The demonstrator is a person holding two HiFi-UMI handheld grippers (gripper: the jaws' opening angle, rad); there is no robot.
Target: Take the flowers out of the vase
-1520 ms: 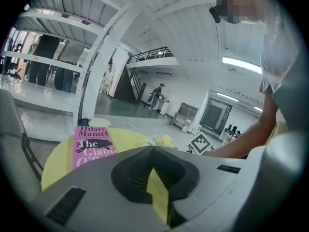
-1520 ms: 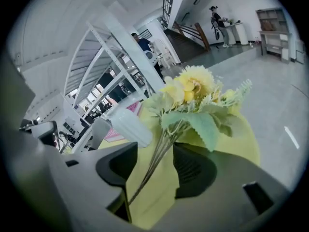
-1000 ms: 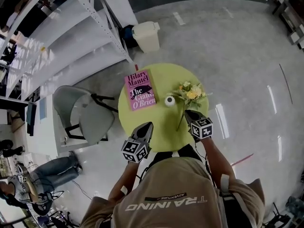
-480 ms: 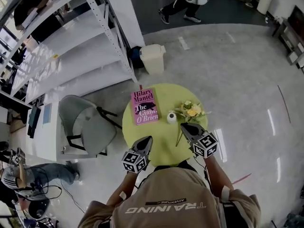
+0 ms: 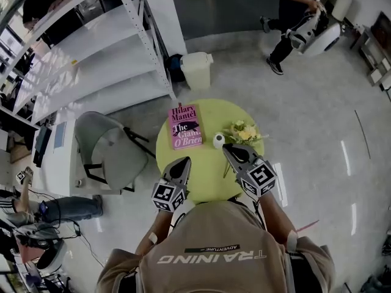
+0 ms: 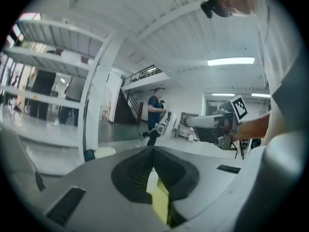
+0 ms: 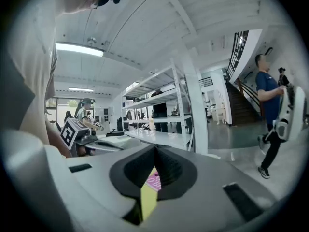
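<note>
Floor (image 5: 305,121) of polished grey fills the room around you, with tall white shelving (image 5: 91,60) at the far left. At the middle stands the round yellow-green table (image 5: 208,166), directly in front of you. A grey chair (image 5: 107,151) sits just left of it, and a white bin (image 5: 197,70) stands beyond the table's far edge, at the foot of the shelving. One person (image 5: 293,8) stands far to the right by a white machine; another (image 5: 67,209) is low at the near left.

On the table's far left part lies a pink book (image 5: 186,127), cover up. You hold both tools over the near half of the table. Your left gripper (image 5: 184,162) points toward the book, its jaws pressed together with nothing between them. Your right gripper (image 5: 230,149) points toward the table's middle, its jaws likewise pressed together and empty.

The flowers (image 5: 243,132), yellow and cream with green leaves, lie flat on the table's right part, outside the vase (image 5: 219,141). Their heads rest just right of it, and the stem runs back toward you, partly covered by your right gripper in the head view. The small white vase stands between the book and the flowers, just beyond your right gripper's tip.
</note>
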